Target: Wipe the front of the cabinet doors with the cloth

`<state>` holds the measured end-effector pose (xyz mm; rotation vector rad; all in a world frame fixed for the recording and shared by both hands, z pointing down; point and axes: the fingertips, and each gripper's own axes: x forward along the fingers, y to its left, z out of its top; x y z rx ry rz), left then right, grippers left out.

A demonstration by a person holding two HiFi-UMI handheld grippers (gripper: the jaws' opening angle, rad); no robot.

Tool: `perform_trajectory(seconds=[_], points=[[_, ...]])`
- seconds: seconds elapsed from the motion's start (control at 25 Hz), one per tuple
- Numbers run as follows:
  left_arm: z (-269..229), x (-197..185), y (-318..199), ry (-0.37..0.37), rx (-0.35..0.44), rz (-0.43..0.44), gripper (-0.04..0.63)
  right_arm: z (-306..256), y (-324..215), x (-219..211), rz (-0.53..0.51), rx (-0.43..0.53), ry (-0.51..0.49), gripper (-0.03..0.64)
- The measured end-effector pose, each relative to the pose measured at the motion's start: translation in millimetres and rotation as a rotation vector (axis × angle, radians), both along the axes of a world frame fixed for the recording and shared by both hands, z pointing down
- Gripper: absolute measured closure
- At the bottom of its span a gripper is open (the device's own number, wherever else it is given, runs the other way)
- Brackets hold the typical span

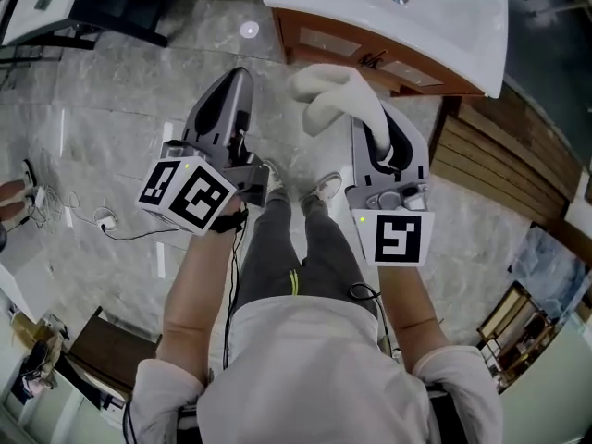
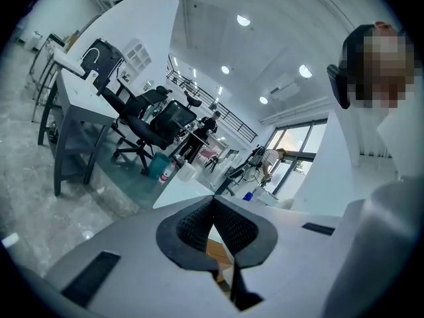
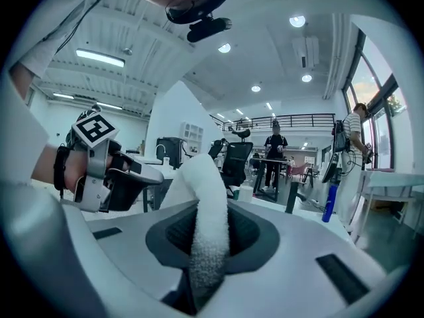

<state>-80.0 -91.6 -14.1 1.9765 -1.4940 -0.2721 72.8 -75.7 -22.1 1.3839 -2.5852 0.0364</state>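
Note:
In the head view, a white fluffy cloth point(image 1: 330, 95) hangs bunched from my right gripper point(image 1: 368, 123), which is shut on it. The cloth point(image 3: 202, 197) rises between the dark pads in the right gripper view. My left gripper point(image 1: 239, 80) is held level beside it, jaws together with nothing in them; its pads point(image 2: 192, 227) meet at the tip. The wooden cabinet doors point(image 1: 331, 43) sit under a white sink top point(image 1: 435, 26), just beyond both grippers. Neither gripper touches the doors. The left gripper point(image 3: 136, 172) also shows in the right gripper view.
The person's legs and shoes point(image 1: 326, 189) stand on a grey marble floor point(image 1: 111, 100). Wooden slats point(image 1: 499, 155) lie at the right. Cables point(image 1: 102, 220) trail on the floor at the left. A desk point(image 2: 73, 88) and office chairs point(image 2: 142, 114) stand further off.

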Motion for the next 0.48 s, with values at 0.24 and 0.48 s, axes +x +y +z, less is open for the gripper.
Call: perform_trajectory(seconds=[0.24, 0.48], points=[[-58, 0, 11, -0.014, 0.037, 0.002, 0.578, -59, 3, 14, 0.022, 0.061, 0.007, 0.535], [-98, 3, 14, 0.024, 0.073, 0.009, 0.578, -99, 10, 27, 0.054, 0.087, 0.012, 0.535]])
